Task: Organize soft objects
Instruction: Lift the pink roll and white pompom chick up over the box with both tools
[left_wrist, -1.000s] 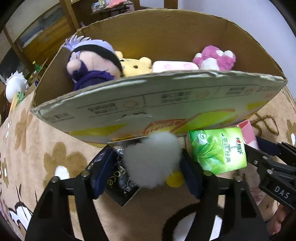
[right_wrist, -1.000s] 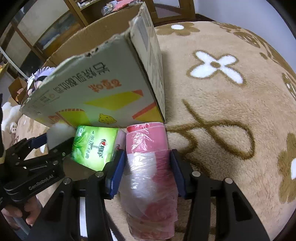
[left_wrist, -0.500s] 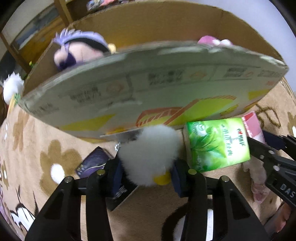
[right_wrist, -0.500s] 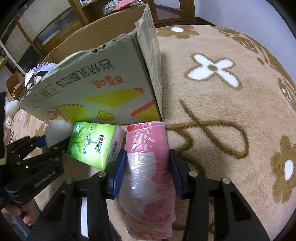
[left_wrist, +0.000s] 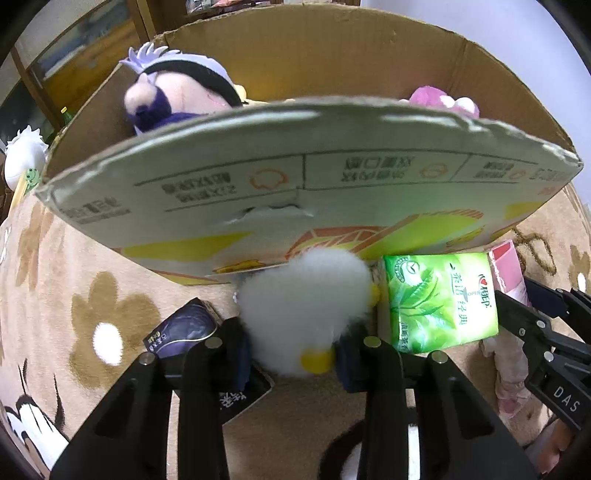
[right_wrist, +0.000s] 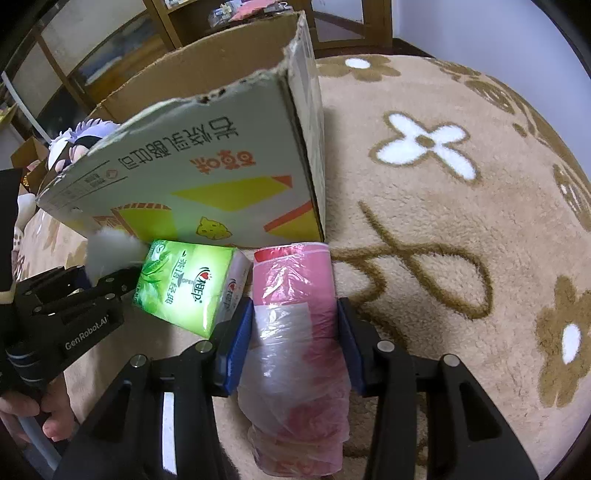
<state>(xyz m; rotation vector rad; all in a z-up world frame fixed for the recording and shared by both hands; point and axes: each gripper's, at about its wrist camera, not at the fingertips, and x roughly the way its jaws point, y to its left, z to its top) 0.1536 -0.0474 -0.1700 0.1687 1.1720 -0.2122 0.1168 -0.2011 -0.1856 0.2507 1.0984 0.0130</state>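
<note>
1. Left wrist view: the left gripper (left_wrist: 295, 354) has just closed, its fingers (left_wrist: 240, 354) clamped on a white fluffy plush toy (left_wrist: 306, 306) at lower centre.
2. Right wrist view: the right gripper (right_wrist: 295, 339) fingers (right_wrist: 238, 343) pinch a pink plastic-bag roll (right_wrist: 295, 332) at lower centre.
3. A green tissue pack (right_wrist: 184, 284) lies between them, before the cardboard box (left_wrist: 295, 192) on the flowered carpet (right_wrist: 461, 258).

Right tool (right_wrist: 295, 334) clamped on pink plastic-wrapped roll (right_wrist: 295, 332); green tissue pack (right_wrist: 188, 282) seemingly touching alongside

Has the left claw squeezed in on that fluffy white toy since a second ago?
Yes. The left claw has been closing and now pinches the fluffy white toy beside the green tissue pack.
</note>
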